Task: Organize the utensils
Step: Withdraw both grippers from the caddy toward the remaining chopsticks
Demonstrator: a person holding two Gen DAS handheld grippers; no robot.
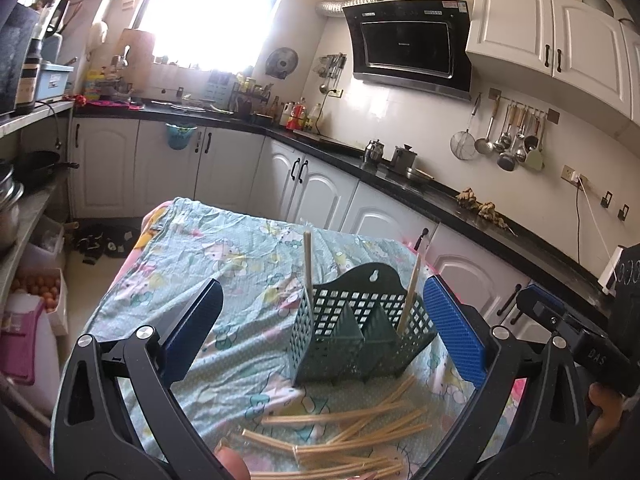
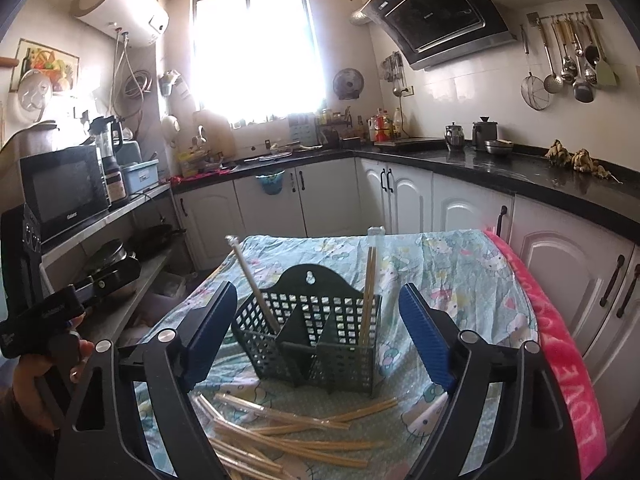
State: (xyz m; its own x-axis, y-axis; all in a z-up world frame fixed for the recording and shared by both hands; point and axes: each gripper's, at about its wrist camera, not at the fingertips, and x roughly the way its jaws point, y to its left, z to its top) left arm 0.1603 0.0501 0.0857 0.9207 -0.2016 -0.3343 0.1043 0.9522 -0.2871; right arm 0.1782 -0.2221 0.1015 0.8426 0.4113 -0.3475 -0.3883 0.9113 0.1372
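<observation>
On the cloth-covered table [image 2: 472, 280], toward its middle, you have the dark green slotted holder [image 2: 312, 340] standing upright, with one wrapped pair of chopsticks [image 2: 254, 280] leaning in its left compartment and another pair [image 2: 368, 296] standing in the right one. The loose chopsticks [image 2: 288, 436] lie scattered along the near edge, just in front of the holder and crossing one another.

Your left gripper [image 1: 320, 328] has its fingers spread wide with nothing between the pads, and your right gripper [image 2: 320, 336] is likewise wide and empty; both hover over the near edge, looking at the holder.

From here the main risk is the pile itself: the sticks overlap, so closing on one may lever its neighbours off the near edge or catch two pairs together. The holder looks light, and the leaning pair sits high on its left side, so brushing it with a finger could tip the holder or flick that pair out. The cloth is wrinkled and could drag with a low pinch.
</observation>
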